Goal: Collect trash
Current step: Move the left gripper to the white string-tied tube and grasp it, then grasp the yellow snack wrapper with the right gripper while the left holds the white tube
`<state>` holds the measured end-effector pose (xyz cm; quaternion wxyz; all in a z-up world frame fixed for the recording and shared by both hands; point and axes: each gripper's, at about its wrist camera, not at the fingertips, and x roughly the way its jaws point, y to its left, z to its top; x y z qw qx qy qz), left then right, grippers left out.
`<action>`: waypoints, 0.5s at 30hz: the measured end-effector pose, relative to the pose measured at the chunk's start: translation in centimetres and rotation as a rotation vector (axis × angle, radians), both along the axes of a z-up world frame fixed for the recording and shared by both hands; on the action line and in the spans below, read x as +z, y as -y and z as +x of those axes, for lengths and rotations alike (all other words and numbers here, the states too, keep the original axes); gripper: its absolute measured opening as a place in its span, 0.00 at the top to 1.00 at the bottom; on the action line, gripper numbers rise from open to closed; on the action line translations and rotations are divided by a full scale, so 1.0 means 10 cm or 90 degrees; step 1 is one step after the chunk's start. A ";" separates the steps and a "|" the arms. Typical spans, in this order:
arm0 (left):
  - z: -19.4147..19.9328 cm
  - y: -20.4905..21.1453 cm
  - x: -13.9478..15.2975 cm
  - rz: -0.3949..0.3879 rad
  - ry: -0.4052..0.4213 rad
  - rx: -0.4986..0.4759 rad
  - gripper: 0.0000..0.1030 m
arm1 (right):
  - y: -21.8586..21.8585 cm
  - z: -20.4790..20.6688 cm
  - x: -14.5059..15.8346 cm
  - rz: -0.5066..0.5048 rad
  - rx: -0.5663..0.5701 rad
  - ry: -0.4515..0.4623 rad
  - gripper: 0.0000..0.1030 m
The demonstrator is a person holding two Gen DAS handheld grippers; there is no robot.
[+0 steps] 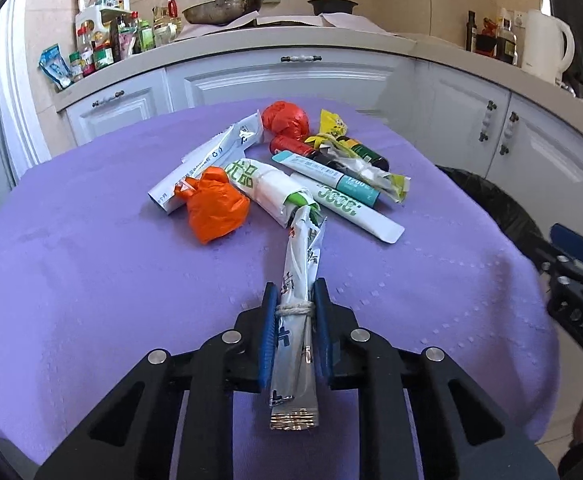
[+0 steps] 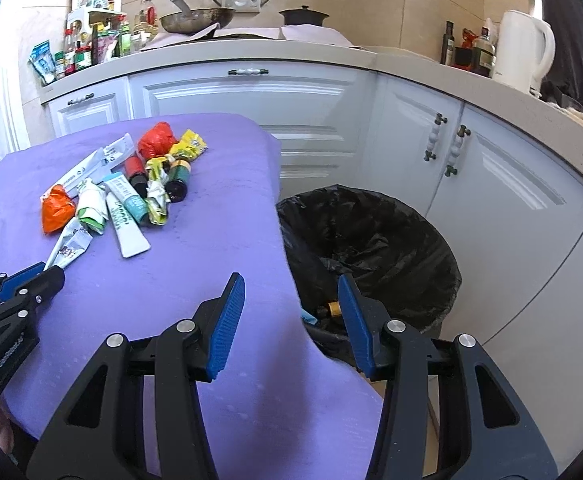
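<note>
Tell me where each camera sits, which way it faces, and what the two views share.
Left wrist: on the left gripper, angled down over the table at the trash pile; jaws shut on a wrapper; right gripper at the right edge.
Right wrist: on the right gripper, angled down at the table's edge and the bin; jaws open, empty; left gripper at the left edge.
Shared: table, pile, wrapper, bin, cabinets, kettle.
</note>
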<state>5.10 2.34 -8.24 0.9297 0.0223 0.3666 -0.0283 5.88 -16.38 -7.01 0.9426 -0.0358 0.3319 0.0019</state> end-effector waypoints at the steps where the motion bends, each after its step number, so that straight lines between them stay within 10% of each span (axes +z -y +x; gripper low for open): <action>1: -0.02 -0.01 0.03 -0.003 0.003 -0.001 0.81 | -0.02 0.00 0.01 -0.001 0.003 0.001 0.54; 15: -0.02 -0.60 0.34 -0.033 0.032 0.087 0.81 | -0.42 0.22 0.16 -0.003 0.063 0.011 0.54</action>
